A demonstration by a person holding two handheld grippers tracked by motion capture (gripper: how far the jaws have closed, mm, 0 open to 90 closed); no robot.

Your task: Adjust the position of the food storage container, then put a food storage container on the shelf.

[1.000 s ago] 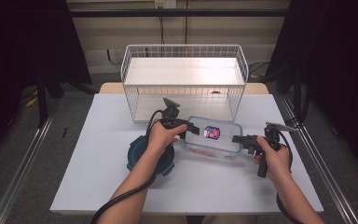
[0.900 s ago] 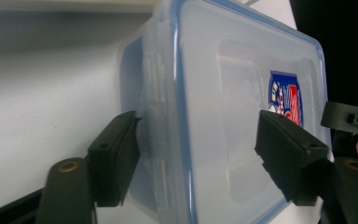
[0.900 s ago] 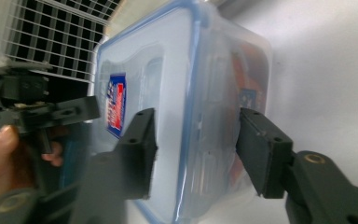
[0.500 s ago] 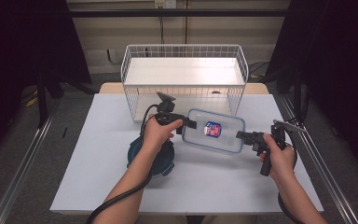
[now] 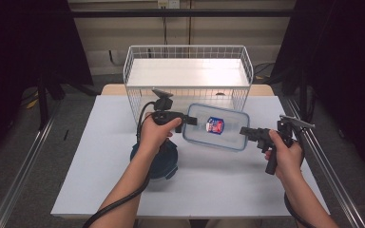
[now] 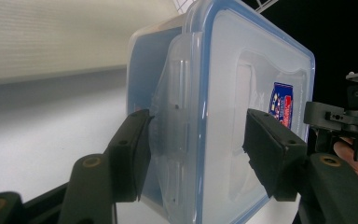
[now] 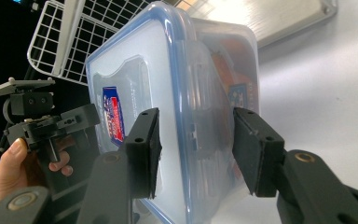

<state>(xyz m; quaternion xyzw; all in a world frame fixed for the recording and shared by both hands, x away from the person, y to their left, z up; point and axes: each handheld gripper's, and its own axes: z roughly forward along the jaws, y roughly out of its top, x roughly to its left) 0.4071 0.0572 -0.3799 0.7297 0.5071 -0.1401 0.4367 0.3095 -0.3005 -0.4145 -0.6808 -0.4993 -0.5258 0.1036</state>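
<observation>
A clear plastic container (image 5: 216,127) with a blue-rimmed lid hangs tilted above the white table (image 5: 100,142), in front of the wire basket (image 5: 188,71). The left gripper (image 5: 193,120) and right gripper (image 5: 244,131) each clamp one end, having just closed on it. Its red-and-blue lid label (image 5: 214,125) is too small to read.

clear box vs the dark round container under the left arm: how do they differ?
The clear box is rectangular with a blue-rimmed lid and a label; the dark round container is teal and opaque. The clear box is held off the table, tilted, between the left claw and the right claw; the dark round container rests on the table, untouched. Both have lids on.
</observation>
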